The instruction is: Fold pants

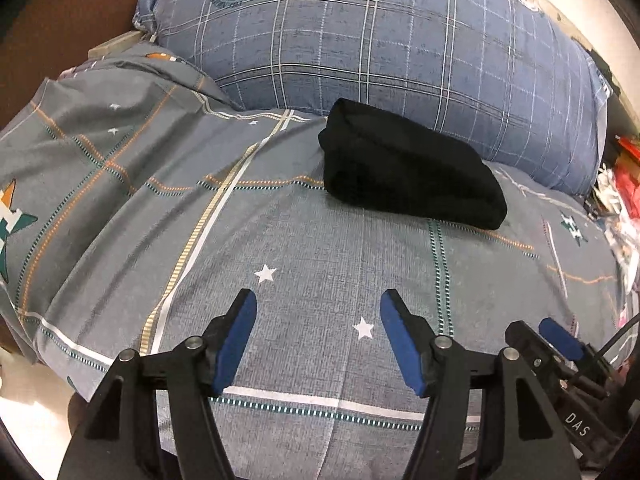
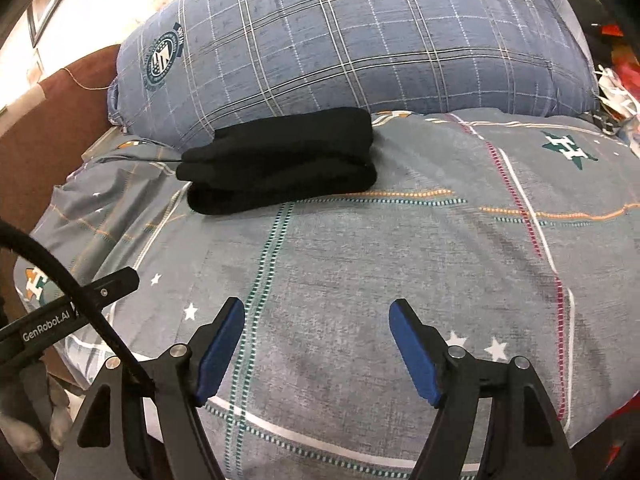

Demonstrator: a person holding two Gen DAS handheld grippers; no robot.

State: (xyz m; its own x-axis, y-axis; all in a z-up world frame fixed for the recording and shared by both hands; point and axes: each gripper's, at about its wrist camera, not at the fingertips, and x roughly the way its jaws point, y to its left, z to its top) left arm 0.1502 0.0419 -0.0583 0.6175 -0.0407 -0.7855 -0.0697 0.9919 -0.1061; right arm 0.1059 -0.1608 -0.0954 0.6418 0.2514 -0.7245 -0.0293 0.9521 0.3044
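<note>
Left wrist view: the left tool point(image 1: 318, 306) hangs just above the bed with its blue pads point(image 1: 236, 344) spread wide and nothing between them. At about four o'clock, the tip of the right tool point(image 1: 554, 336) shows just beside it, also above the cover. Under both lies the grey bedspread point(image 1: 320, 248), crossed by dotted lines and dotted with small white stars point(image 1: 265, 273). Farther out, at one o'clock from the left tool, the black pants point(image 1: 408, 170) sit as a compact folded bundle on the bedspread, well apart from the pads. Their far edge rests against the blue plaid pillow point(image 1: 380, 28).

Over to the right wrist: the right tool point(image 2: 316, 310) is likewise wide apart and holds nothing, low over the bedspread point(image 2: 380, 260). A black cable point(image 2: 60, 276) crosses at eight o'clock, with part of the left tool point(image 2: 68, 312) beside it. At eleven o'clock the pants point(image 2: 280, 160) show stacked layers, folded edges facing the camera. Behind them rises the pillow point(image 2: 360, 36), and clutter point(image 2: 616, 88) lies at two o'clock.
</note>
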